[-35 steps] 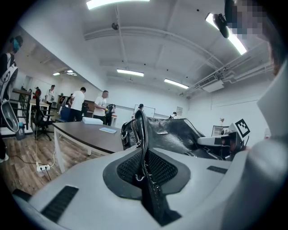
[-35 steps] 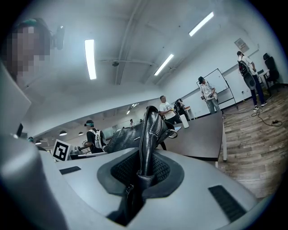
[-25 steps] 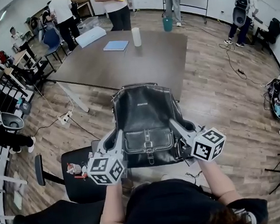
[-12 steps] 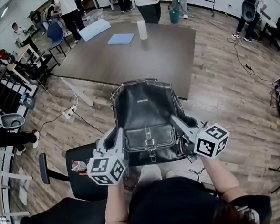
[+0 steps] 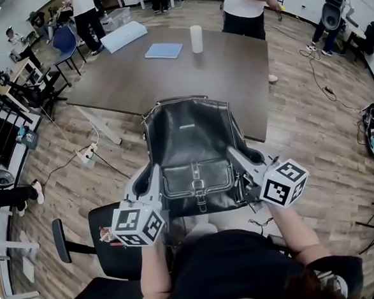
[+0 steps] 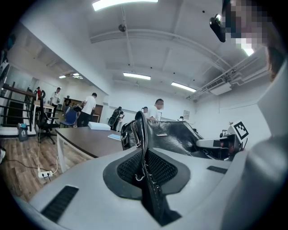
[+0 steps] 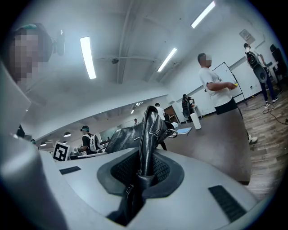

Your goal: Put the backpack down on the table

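- Head view is showing the black backpack (image 5: 193,148) hanging in the air in front of the person, close to the near edge of the bench (image 5: 124,80). Its bottom is not resting on anything.
- The left hand-held gripper (image 5: 153,175) is holding the left side of the backpack. In the left gripper view its jaws are standing narrow, pressing on a thin leather edge with a zipper.
- The right hand-held gripper (image 5: 237,156) is holding the right side in the same way, with its jaws nearly together on the leather edge.
- To my judgement, the task is about half done: the backpack is lifted and near the bench, but not yet over it.
- What is remaining: moving it above the bench top, lowering it, then opening both jaws.
- A blue notebook (image 5: 164,50) and a white roll (image 5: 196,39) are lying at the far end, well apart from the backpack.
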`<state>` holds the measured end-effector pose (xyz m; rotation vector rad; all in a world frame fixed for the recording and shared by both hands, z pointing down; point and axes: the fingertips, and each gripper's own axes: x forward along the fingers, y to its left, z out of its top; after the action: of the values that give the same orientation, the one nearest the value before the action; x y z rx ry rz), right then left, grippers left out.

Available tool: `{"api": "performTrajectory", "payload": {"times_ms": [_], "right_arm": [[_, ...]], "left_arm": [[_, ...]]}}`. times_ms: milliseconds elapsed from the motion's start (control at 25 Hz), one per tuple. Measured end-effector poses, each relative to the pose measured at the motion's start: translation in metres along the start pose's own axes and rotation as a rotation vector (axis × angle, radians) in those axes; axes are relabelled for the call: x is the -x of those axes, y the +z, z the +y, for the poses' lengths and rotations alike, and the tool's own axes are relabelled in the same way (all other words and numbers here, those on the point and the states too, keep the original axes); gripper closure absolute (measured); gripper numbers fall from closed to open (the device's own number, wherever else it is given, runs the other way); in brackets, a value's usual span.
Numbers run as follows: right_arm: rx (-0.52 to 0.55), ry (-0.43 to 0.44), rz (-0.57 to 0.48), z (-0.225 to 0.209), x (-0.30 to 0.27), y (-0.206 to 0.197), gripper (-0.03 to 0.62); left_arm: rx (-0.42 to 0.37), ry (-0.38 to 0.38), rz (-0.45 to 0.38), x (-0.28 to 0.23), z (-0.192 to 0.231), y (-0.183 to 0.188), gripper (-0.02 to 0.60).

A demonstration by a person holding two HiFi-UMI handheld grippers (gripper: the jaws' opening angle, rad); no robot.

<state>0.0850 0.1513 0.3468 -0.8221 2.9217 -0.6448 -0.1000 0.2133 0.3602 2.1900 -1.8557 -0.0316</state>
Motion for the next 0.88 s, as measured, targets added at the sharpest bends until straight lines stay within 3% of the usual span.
{"api": "performTrajectory", "payload": {"times_ms": [400,880], "right_arm": [[-0.009,-0.001,0.009,0.011,-0.081,-0.001,0.543],[-0.004,0.02,0.008,-0.034,-0.141,0.034,0.543]], "left_arm": [[0.0,-0.001,0.002,-0.019,0.078,0.018,0.517],[-0.006,0.017,-0.024,-0.085,0.109,0.046,0.517]]}}
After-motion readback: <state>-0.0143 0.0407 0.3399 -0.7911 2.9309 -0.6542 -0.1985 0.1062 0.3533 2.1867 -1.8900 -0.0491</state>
